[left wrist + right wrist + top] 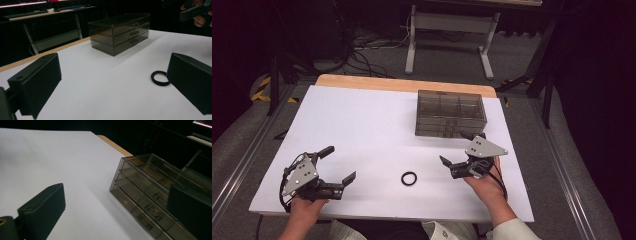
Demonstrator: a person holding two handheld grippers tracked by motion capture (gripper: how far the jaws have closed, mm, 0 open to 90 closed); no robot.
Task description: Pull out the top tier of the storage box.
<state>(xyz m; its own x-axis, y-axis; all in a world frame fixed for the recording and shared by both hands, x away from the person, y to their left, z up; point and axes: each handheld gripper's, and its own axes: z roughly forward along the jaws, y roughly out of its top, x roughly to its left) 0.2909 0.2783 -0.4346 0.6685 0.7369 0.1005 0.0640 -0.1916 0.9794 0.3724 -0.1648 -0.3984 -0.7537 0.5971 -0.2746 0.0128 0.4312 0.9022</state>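
Observation:
A smoky see-through drawer box (pixel 451 114) with three closed drawers stands on the white tabletop (pixel 362 125), right of centre and toward the back. A small black ring (pixel 409 178) lies flat near the front edge. My left gripper (pixel 342 162) is held at the front left, open and empty, with the ring to its right. My right gripper (pixel 457 148) hovers just in front of the box, open and empty. In the left gripper view, the ring (pixel 160 78) lies beside the right jaw and the box (pixel 120 32) stands farther off. The right gripper view looks along the box's drawer fronts (pixel 147 195).
A bare wooden strip (pixel 407 84) runs along the table's far edge. Beyond it, a white desk frame (pixel 452 30) and loose cables (pixel 362 45) sit on the dark floor. Metal rails (pixel 562 170) run beside the table on the right.

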